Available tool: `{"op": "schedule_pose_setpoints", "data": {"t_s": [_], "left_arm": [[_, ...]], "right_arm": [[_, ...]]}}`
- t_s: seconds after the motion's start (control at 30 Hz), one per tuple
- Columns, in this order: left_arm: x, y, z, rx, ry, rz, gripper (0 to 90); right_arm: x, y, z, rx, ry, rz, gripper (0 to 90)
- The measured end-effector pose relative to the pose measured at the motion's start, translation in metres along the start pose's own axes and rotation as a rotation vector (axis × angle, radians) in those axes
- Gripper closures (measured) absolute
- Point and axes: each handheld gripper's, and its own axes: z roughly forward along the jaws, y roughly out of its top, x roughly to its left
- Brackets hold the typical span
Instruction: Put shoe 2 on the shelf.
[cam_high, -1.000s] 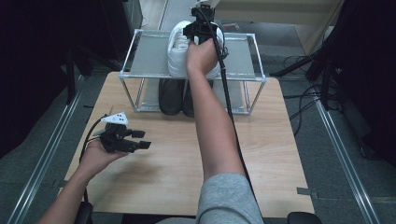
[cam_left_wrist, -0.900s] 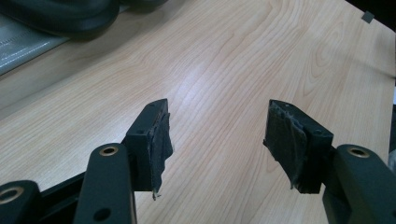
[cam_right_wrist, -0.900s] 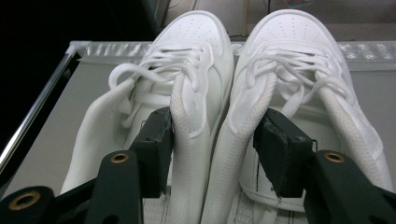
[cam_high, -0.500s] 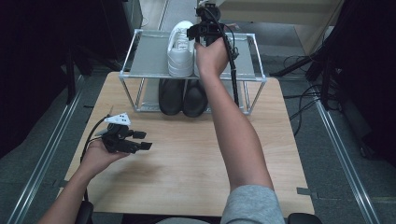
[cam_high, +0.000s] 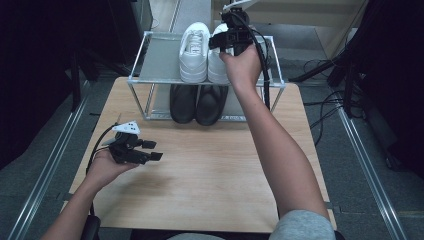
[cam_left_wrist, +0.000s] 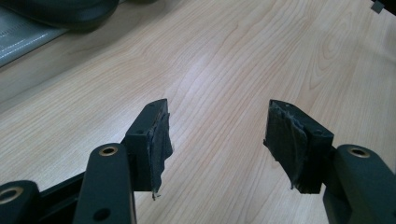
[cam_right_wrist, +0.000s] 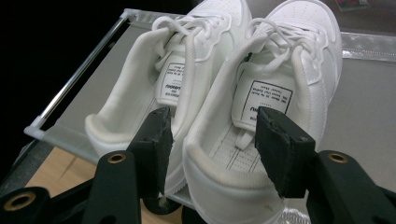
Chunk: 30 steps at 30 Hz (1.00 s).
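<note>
Black tongs (cam_high: 150, 150) (torn pads), grey sleeve (cam_high: 305, 227)

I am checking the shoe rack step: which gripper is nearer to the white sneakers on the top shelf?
Right. The right gripper hangs open just over the white sneakers; the left gripper is open, low over the table, far from them.

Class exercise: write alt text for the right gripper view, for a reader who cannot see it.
The open right tongs hover just behind the heel of a white sneaker, its jaws apart and holding nothing. A second white sneaker sits beside it on the grey top shelf of a metal-framed rack, both laced, with printed labels on their tongues.
</note>
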Motion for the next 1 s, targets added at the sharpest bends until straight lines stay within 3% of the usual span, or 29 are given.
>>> {"op": "schedule_pose_setpoints", "data": {"t_s": [0.2,0.3,0.57,0.67,0.83,1.0], "left_arm": [[0.000,0.000,0.000,0.005,-0.001,0.000,40.4],[0.000,0.000,0.000,0.005,-0.001,0.002,40.3],[0.000,-0.001,0.000,0.005,0.005,-0.001,40.3],[0.000,-0.001,0.001,0.010,0.006,0.001,40.3],[-0.001,-0.001,0.002,0.010,0.005,0.004,40.2],[0.000,-0.001,0.002,0.011,0.008,0.001,40.1]], "right_arm": [[0.004,-0.015,-0.015,-0.018,0.050,-0.044,47.9],[0.005,-0.024,-0.023,-0.035,0.100,-0.061,48.0],[0.009,-0.059,-0.034,-0.015,0.190,-0.119,48.0],[0.006,-0.072,-0.035,-0.031,0.196,-0.155,48.0],[-0.004,-0.094,-0.030,-0.024,0.223,-0.172,47.0],[-0.014,-0.114,-0.025,-0.027,0.288,-0.185,46.4]]}}
